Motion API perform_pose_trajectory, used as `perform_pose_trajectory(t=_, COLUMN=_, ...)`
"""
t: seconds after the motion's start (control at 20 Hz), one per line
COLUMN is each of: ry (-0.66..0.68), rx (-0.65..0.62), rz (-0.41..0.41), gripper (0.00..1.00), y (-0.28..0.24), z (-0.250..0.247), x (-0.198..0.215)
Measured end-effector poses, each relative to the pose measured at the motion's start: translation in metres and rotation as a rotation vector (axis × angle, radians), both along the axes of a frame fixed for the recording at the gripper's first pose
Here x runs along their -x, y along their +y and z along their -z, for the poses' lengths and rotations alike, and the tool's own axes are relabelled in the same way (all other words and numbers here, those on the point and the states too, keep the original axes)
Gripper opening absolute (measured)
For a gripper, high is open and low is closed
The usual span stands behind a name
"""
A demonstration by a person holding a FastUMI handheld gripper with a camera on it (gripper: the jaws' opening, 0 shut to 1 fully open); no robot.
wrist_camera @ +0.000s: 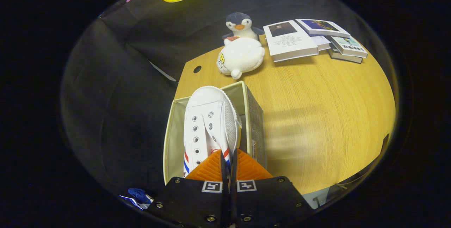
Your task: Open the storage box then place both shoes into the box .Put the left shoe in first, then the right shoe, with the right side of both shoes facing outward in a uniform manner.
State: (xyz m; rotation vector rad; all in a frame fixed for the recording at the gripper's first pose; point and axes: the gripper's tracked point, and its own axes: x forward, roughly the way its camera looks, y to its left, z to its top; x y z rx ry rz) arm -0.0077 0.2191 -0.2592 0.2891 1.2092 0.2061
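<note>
A white canvas shoe (pixel 208 122) with red and blue side stripes hangs toe-forward over the open storage box (pixel 254 115), a beige-lined fabric bin standing at the table's left edge. My gripper (pixel 229 161) is shut on the shoe's side wall near the heel opening, with both fingers pressed against the thin canvas between them. The shoe's toe reaches the box's far rim. The inside of the box below the shoe is mostly hidden by the shoe.
Beyond the box lie a white plush toy (pixel 241 57) and a penguin plush (pixel 240 25). A stack of books (pixel 310 39) sits at the far right of the wooden table (pixel 324 115). Black cloth hangs to the left.
</note>
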Motion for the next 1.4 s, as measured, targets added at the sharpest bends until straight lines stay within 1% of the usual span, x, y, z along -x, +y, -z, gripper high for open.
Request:
perform_pose_trajectory(t=0.15, ry=0.002, rx=-0.020, rz=0.011, gripper=0.01, y=0.008, z=0.003, x=0.000)
perform_pose_trajectory(t=0.25, ry=-0.006, rx=-0.037, rz=-0.003, gripper=0.13, y=0.014, z=0.000, x=-0.001)
perform_pose_trajectory(t=0.3, ry=-0.015, rx=-0.048, rz=-0.010, gripper=0.24, y=0.017, z=-0.002, x=-0.001)
perform_pose_trajectory(t=0.35, ry=-0.033, rx=-0.049, rz=-0.007, gripper=0.33, y=0.015, z=-0.007, x=-0.003)
perform_pose_trajectory(t=0.4, ry=-0.044, rx=-0.077, rz=-0.007, gripper=0.41, y=0.018, z=-0.015, x=-0.004)
perform_pose_trajectory(t=0.45, ry=-0.055, rx=-0.095, rz=0.000, gripper=0.54, y=0.020, z=-0.021, x=-0.006)
perform_pose_trajectory(t=0.5, ry=-0.078, rx=-0.118, rz=0.002, gripper=0.75, y=0.017, z=-0.032, x=-0.009)
perform_pose_trajectory(t=0.55, ry=-0.105, rx=-0.106, rz=0.002, gripper=0.96, y=0.012, z=-0.041, x=-0.014)
perform_pose_trajectory(t=0.6, ry=-0.150, rx=-0.082, rz=-0.011, gripper=0.99, y=0.002, z=-0.049, x=-0.017)
perform_pose_trajectory(t=0.75, ry=-0.272, rx=-0.049, rz=-0.035, gripper=1.00, y=-0.020, z=-0.081, x=-0.024)
perform_pose_trajectory(t=0.9, ry=-0.385, rx=-0.031, rz=-0.031, gripper=1.00, y=-0.049, z=-0.119, x=-0.024)
perform_pose_trajectory(t=1.15, ry=-0.528, rx=0.036, rz=0.000, gripper=0.99, y=-0.111, z=-0.168, x=-0.017)
perform_pose_trajectory(t=1.4, ry=-0.634, rx=0.095, rz=0.050, gripper=0.99, y=-0.175, z=-0.197, x=-0.006)
